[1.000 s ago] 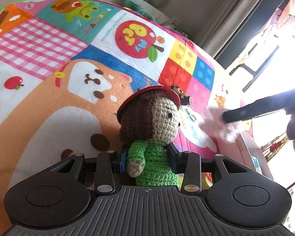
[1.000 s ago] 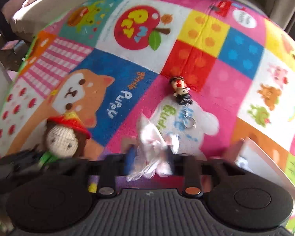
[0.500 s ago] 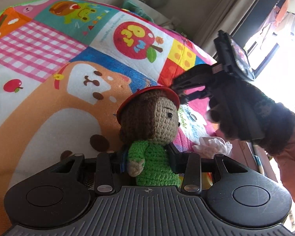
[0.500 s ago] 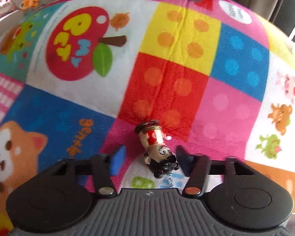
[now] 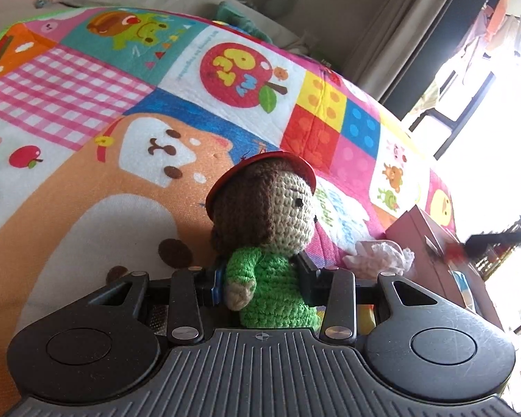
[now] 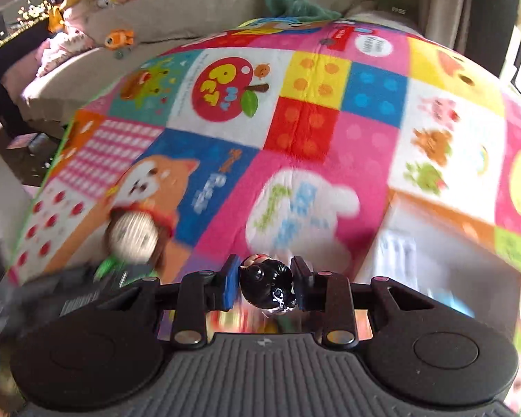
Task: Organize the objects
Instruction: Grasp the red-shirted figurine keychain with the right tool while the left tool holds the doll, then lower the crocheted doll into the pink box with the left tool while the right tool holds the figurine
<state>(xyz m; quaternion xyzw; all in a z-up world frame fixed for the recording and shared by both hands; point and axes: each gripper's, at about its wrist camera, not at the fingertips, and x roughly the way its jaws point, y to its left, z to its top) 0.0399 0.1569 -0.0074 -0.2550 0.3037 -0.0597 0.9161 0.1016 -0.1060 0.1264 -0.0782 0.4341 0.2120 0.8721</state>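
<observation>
Left wrist: jaws clamp green-bodied crochet doll [image 5: 271,243]; right jaws pinch glossy figurine [image 6: 265,279].

The patterned play mat [image 6: 295,160] lies bare across its whole middle and far side, giving open passage there. At its near right edge a pink box [image 5: 423,239] stands upright, with a crumpled white tissue [image 5: 382,252] just beside it. The crocheted doll [image 5: 271,229] occupies the near left.
</observation>
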